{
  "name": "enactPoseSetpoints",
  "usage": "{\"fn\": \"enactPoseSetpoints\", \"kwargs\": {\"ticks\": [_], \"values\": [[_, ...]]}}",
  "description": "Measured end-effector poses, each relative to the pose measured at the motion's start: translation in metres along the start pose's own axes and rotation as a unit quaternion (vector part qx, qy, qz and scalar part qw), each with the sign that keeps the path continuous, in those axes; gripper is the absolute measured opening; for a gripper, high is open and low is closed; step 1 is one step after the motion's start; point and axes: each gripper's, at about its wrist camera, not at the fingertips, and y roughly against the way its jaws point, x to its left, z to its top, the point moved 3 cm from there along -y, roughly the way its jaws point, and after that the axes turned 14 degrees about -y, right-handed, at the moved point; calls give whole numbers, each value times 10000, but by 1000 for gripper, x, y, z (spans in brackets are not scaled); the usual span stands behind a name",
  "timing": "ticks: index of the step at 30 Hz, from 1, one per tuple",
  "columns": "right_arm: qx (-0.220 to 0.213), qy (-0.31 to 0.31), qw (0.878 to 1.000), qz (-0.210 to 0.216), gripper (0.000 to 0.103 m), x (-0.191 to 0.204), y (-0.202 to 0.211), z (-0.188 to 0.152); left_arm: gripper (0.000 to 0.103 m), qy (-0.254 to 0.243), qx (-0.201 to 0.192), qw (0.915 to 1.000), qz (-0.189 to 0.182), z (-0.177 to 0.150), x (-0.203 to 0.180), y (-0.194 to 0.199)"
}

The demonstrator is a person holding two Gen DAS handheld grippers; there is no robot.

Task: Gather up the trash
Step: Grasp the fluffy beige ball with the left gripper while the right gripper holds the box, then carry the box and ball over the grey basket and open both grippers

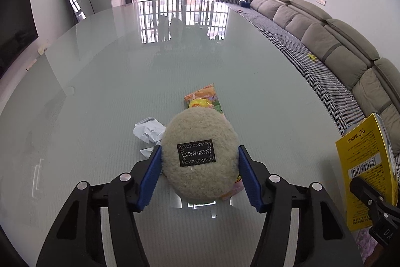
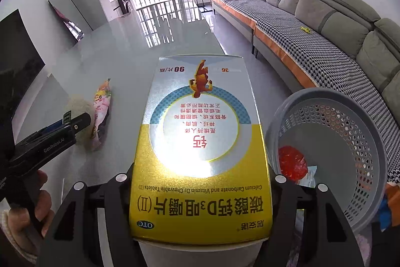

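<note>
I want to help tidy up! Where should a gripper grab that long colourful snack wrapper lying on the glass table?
Probably the far, pointed end of the long colourful snack wrapper, coming down from above with the fingers across its narrow width. It lies flat on the glass table, and its near end is hidden behind the round fuzzy beige pad held in the left gripper.

The yellow-and-silver cardboard medicine box (image 2: 200,142) reads "Calcium Carbonate and Vitamin D3 Chewable Tablets (II)", "OTC", "90" and "36", beside Chinese characters, all upside down. The black left tool (image 2: 53,131) body reads "GenRobot.AI". The black label (image 1: 196,153) on the beige fuzzy round pad (image 1: 200,157) is illegible.
</note>
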Motion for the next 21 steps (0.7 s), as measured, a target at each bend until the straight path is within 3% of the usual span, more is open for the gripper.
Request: {"fn": "enactPoseSetpoints", "kwargs": {"ticks": [12,21], "values": [[-147,-111,9998,25,63,-13,11,3,56,-191,-460,9987,-76,14,-15,47],[-446,-450,9976,-275,63,-60,40,12,56,-616,-741,9935,-607,34,-84,71]]}}
